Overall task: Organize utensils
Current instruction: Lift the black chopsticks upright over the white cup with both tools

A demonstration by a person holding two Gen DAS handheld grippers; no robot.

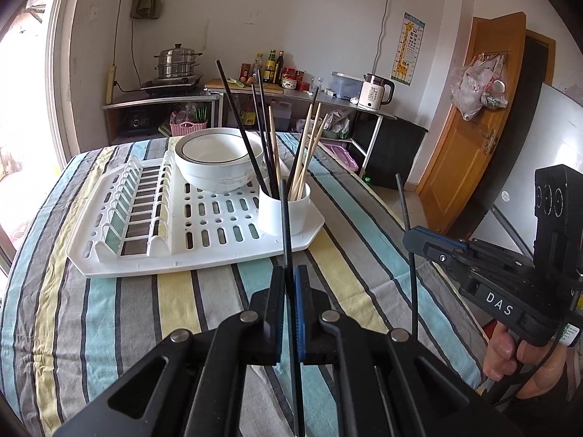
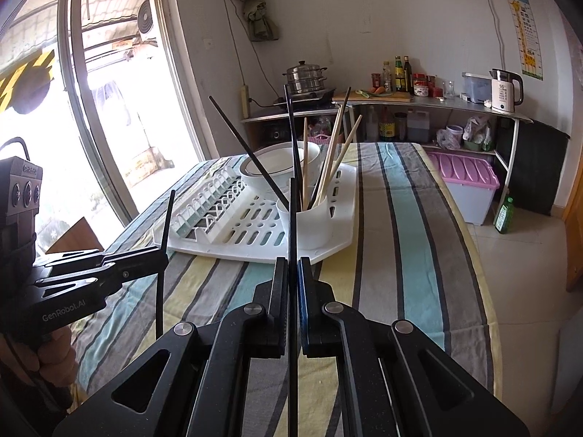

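My left gripper is shut on a black chopstick that stands up between its pads, above the striped tablecloth. My right gripper is likewise shut on a second black chopstick. Each gripper shows in the other's view: the right gripper with its chopstick, the left gripper with its chopstick. Ahead, a white utensil cup holds several black and wooden chopsticks. It stands on a white drying rack beside a white bowl.
The striped tablecloth covers the table, whose right edge drops to a tiled floor. Beyond are a metal shelf with a steamer pot, bottles and a kettle, a pink-lidded bin, a wooden door and a window on the left.
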